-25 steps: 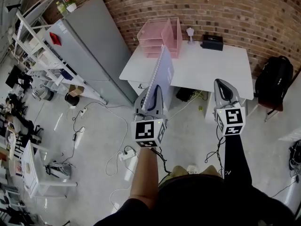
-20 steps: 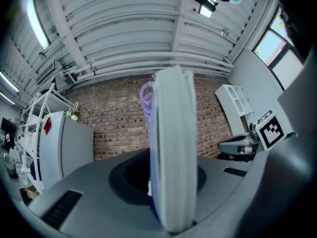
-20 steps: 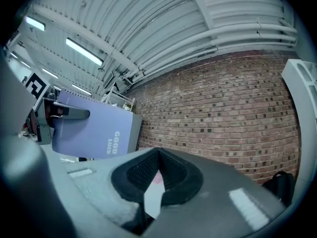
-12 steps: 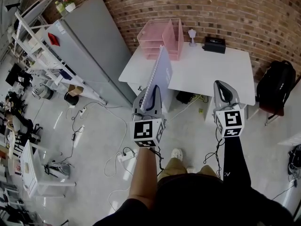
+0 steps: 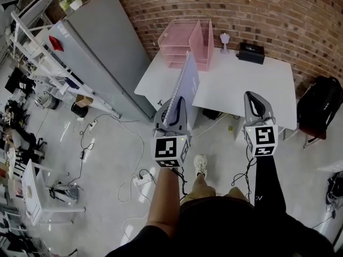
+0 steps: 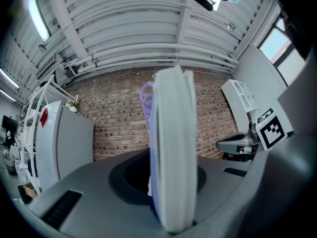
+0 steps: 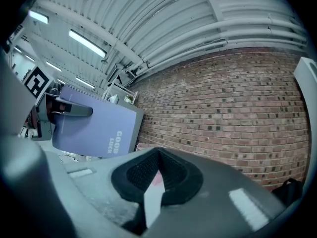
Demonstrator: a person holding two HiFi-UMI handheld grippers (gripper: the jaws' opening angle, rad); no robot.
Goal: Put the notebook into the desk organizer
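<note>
The task is part-way through: the notebook has been picked up but has not reached the organizer. The left gripper [image 5: 174, 110] is pinching the spiral-bound notebook [image 5: 186, 83] by its lower edge. It holds the notebook upright and edge-on, with the purple coil along the left side. In the left gripper view the page block [image 6: 173, 157] fills the gap between the jaws. The right gripper [image 5: 254, 98] carries nothing. Its own view shows the pads pressed together in a narrow V [image 7: 157, 157], with the notebook's lilac cover [image 7: 94, 128] off to its left.

The pink desk organizer [image 5: 187, 39] stands at the far left corner of the white counter [image 5: 246, 84], against the brick wall. It has stacked trays on the left and an upright slot on the right. The person stands on the floor just short of the counter's near edge, so the notebook is well apart from the organizer.

What is left, as I judge it:
- carry the notebook over the counter;
- line it up with a compartment;
- slide it in and let go.
</note>
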